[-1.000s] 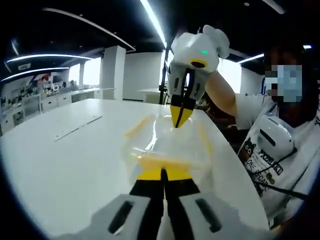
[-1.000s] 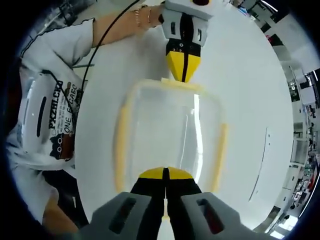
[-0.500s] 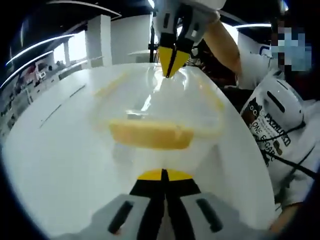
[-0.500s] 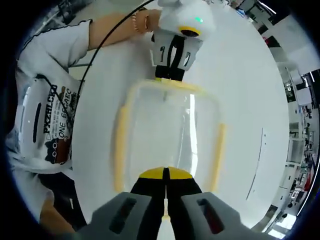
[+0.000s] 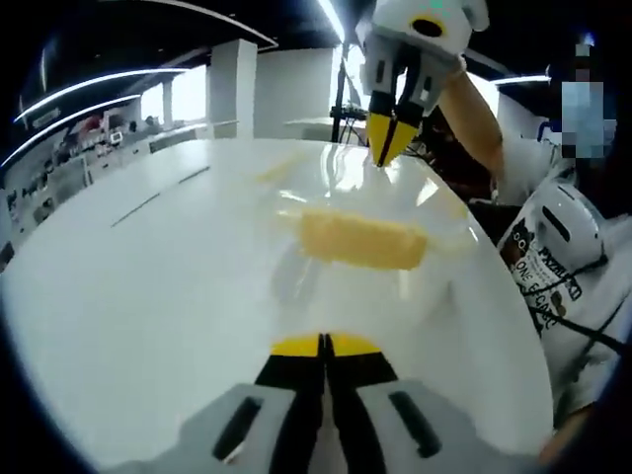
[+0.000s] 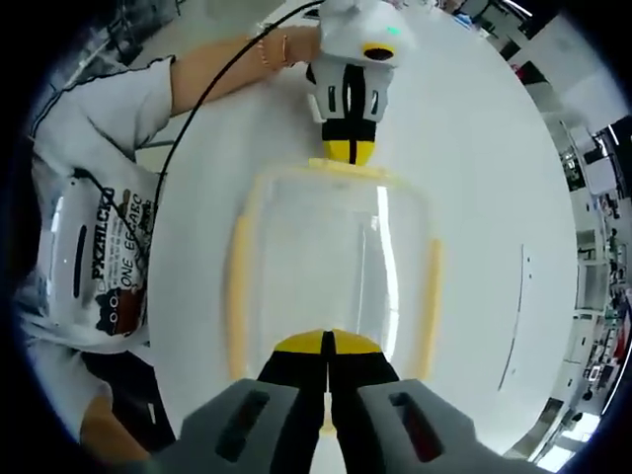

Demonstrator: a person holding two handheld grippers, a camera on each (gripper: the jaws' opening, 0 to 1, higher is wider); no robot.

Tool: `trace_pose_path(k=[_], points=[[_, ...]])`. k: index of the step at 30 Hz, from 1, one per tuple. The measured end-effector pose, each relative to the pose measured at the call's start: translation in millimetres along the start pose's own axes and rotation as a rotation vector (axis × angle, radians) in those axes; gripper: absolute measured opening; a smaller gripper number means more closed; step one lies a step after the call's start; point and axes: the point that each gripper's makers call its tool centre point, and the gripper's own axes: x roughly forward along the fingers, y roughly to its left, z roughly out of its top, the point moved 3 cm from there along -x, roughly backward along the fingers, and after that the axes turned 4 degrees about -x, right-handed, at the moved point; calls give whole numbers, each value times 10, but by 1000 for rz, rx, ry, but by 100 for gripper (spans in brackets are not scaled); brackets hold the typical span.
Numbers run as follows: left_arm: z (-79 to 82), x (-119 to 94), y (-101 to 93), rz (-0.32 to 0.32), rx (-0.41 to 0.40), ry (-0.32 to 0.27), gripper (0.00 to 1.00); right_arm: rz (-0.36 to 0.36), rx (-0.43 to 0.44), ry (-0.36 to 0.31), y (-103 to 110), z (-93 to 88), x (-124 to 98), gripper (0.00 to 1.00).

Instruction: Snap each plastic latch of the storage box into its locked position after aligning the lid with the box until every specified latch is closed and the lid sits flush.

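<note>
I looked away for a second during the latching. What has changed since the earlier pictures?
The left claw has backed off from the yellow end latch it was pressing at, and now sits just outside that end of the storage box. The right claw stays shut at the opposite end. The box has not moved on the table.

Near latch [image 5: 362,238] motion-blurred in left gripper view; clear box [image 6: 331,257] walls barely readable there. Nearest box edge hidden behind right gripper [image 6: 327,346] tips in right gripper view.

Closed left hand-held gripper [image 5: 324,346] faces the storage box's yellow latch [image 5: 362,238].
</note>
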Motion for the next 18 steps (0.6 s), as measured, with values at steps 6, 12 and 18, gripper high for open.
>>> trace_pose_path(k=[6, 12, 18], points=[[106, -117, 61, 50, -4, -68, 0, -4, 4, 9, 7, -27, -23, 0], [358, -163, -76, 25, 14, -175, 0, -9, -9, 28, 0, -59, -43, 0], [563, -295, -230, -5, 16, -251, 0, -5, -16, 34, 7, -86, -62, 0]])
